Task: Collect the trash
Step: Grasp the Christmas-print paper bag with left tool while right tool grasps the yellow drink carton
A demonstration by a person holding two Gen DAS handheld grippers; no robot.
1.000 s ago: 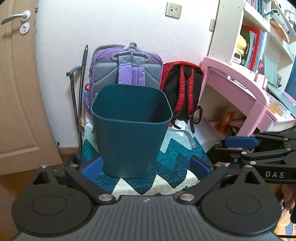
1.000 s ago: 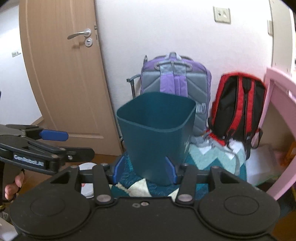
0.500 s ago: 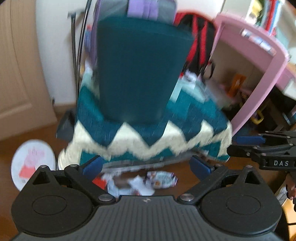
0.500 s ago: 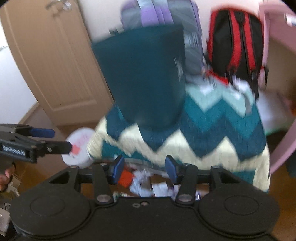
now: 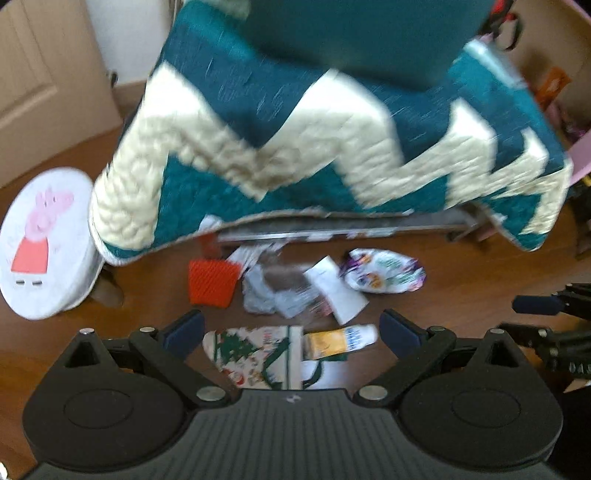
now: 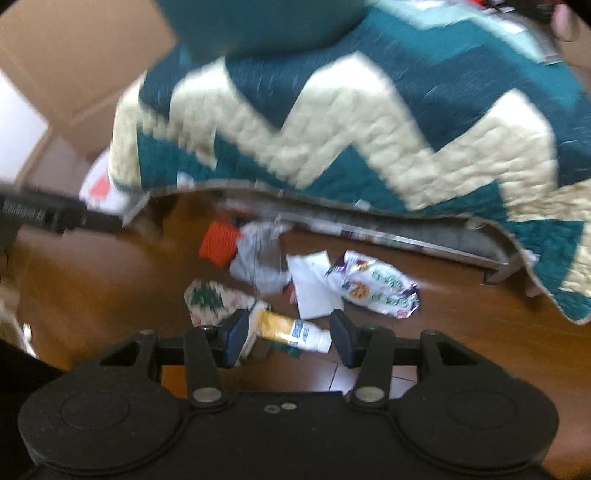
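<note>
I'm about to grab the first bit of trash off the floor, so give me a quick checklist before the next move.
1. Right gripper open: ok.
2. Left gripper open: ok.
3. Yellow tube lined up between the right jaws: ok, though not yet gripped.
4. Teal bin on the zigzag quilt ready to receive: cannot tell, its opening is out of view.
5. Picture sharp enough to judge contact: not ok, blurred.

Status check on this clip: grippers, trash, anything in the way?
Left gripper open, empty. Right gripper open, empty, yellow tube framed between its fingers. Trash pile loose on floor. Quilt overhangs behind; approach clear.
</note>
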